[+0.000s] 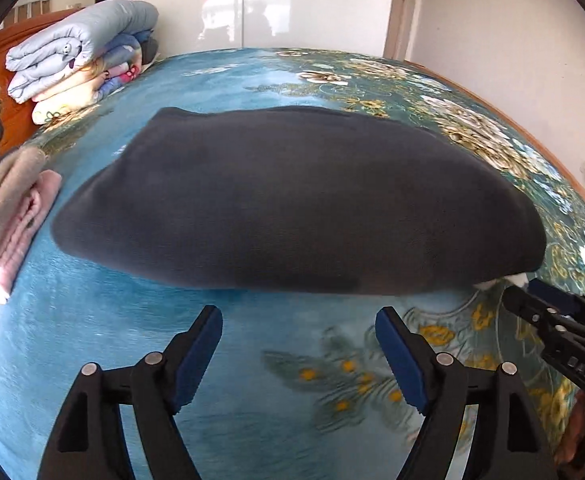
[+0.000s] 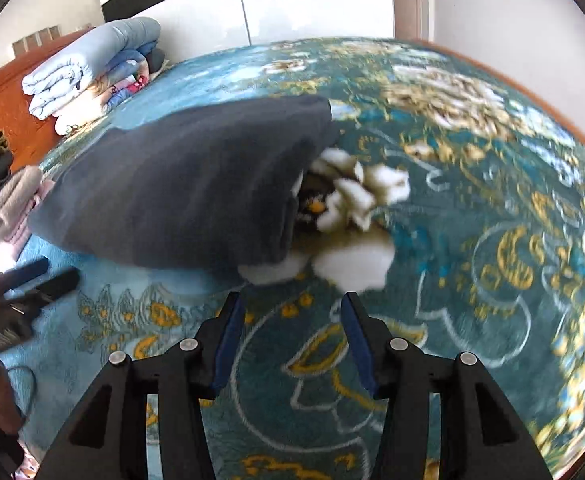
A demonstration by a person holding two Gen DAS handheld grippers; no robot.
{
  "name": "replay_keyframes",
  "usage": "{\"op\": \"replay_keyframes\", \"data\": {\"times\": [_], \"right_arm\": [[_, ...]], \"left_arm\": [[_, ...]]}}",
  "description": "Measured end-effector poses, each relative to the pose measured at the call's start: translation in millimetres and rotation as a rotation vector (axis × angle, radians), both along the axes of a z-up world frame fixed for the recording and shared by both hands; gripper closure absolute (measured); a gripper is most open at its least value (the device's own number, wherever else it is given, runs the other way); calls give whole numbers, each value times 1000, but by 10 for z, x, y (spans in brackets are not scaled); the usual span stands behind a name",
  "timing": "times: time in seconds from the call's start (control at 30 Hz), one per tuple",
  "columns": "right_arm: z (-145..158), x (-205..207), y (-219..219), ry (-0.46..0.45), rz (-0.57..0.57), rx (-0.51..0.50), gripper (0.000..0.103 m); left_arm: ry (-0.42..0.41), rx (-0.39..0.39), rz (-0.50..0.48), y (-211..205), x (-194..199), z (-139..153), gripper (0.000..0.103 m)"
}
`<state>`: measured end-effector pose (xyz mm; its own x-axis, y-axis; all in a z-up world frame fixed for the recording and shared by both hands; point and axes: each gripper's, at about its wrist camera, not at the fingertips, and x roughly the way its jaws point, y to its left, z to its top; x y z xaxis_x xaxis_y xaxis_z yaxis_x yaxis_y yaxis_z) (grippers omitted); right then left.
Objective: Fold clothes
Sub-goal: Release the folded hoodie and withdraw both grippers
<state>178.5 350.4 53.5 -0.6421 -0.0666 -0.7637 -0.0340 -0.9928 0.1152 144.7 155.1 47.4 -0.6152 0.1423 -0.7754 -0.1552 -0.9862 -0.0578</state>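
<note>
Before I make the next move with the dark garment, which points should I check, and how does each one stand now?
1. Left hand-held gripper open and empty: ok.
2. Right hand-held gripper open and empty: ok.
3. Dark garment lies folded on the bedspread, nothing on top: ok.
4. Both grippers are short of the garment's near edge, not touching it: ok.
5. Folded pink and grey clothes lie apart from the garment: ok.
6. Layers under the garment lie even: cannot tell.
</note>
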Motion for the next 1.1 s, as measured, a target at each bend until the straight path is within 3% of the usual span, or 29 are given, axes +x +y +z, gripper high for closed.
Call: {"op": "replay_keyframes", "data": {"times": [0.2,0.3,0.4,0.5,1.03,1.1], "right_arm": [[-26,-153,45,27,17,38,38],[-120,-169,25,3,27,46,38],[-157,-169,-22,10,37,71,33],[-175,-173,-33,16,40,75,26],[-219,-197,-58,27,33,91,24],[-219,-197,-49,25,26,93,20]], "left_arm": [[-35,-33,93,379,-69,-244,12],[6,-101,125,515,-13,-361,0],[21,-130,132,576,-2,-380,0],[3,-88,131,494,1,-389,0],[4,-59,132,422,62,-428,0],[4,-52,132,423,71,-431,0]]}}
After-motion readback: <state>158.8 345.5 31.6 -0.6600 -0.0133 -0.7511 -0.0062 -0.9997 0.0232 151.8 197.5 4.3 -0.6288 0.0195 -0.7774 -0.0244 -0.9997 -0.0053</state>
